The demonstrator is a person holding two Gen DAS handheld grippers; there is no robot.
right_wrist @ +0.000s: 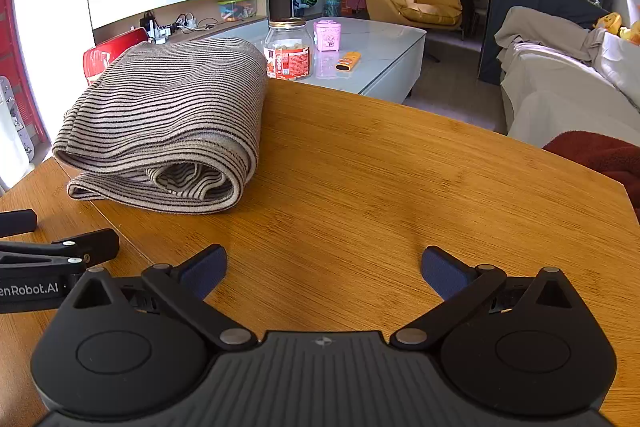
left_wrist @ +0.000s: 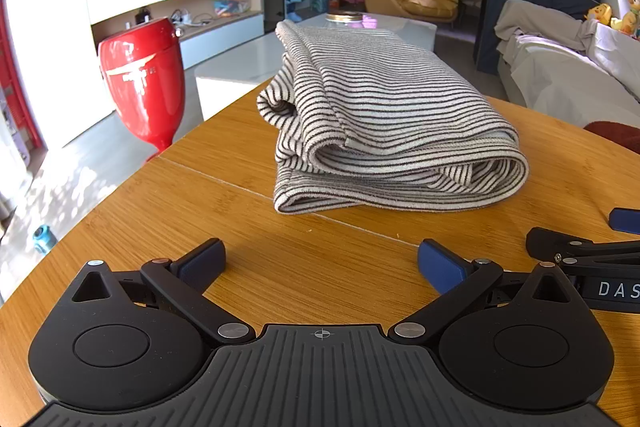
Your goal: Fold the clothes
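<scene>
Sunlit wood grain fills the foreground of a living-room surface (right_wrist: 360,167) where both pairs of tongs rest low with nothing in them: the left tongs (left_wrist: 320,263) spread wide and aimed straight at the work, the right tongs (right_wrist: 324,269) equally wide just beside them over bare wood. Ahead of the left pair, near but untouched, lies the striped garment (left_wrist: 384,115), already folded into a thick, layered bundle with its rolled edge facing the cameras. Seemingly the task is close to done. Any further pinch carries risk: tongs catching only the top layer could peel the bundle open, and a push could slide it toward the surface's far edge.
</scene>
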